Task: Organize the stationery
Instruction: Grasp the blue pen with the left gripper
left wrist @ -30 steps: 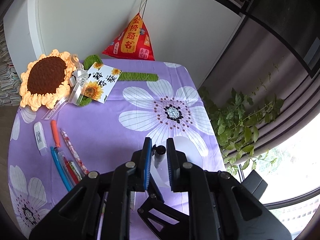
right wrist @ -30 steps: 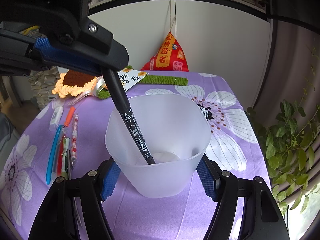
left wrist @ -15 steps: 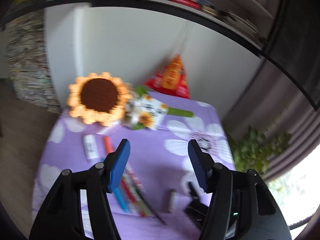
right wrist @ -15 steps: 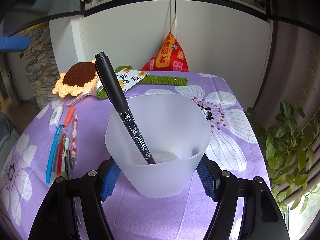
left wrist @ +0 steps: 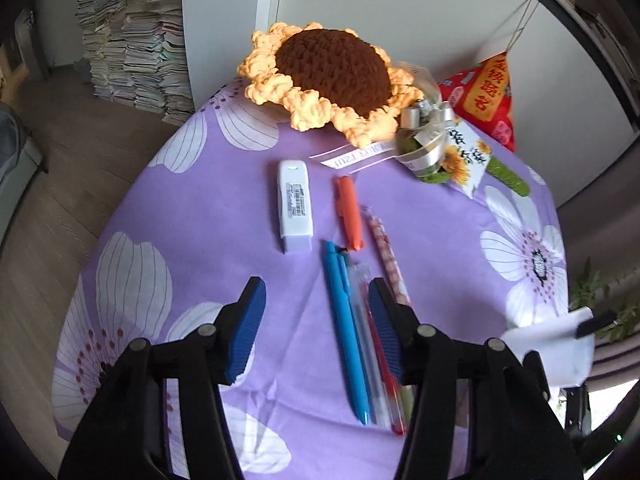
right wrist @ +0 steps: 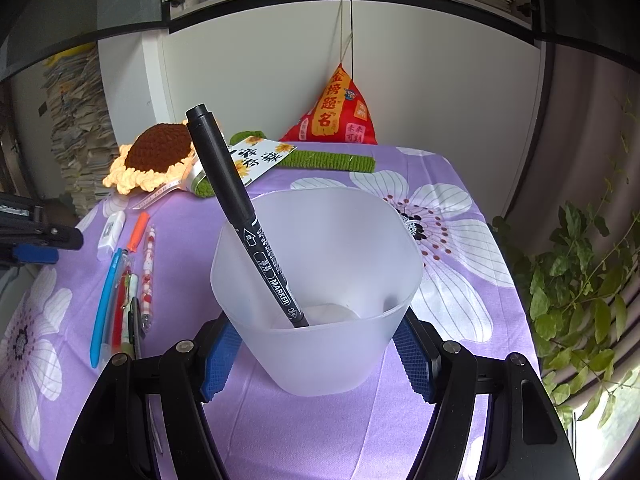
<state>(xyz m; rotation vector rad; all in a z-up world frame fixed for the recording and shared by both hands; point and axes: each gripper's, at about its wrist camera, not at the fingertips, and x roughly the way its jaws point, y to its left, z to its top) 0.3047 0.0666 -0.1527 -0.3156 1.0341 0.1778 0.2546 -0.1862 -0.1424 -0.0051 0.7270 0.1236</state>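
Purple floral tablecloth [left wrist: 240,208] bears a blue pen [left wrist: 346,328] between the left gripper [left wrist: 318,328]'s closing, empty jaws.

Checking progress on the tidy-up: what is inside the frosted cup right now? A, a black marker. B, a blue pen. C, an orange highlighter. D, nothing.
A: the black marker stands tilted in the frosted cup, while the other pens lie on the tablecloth.
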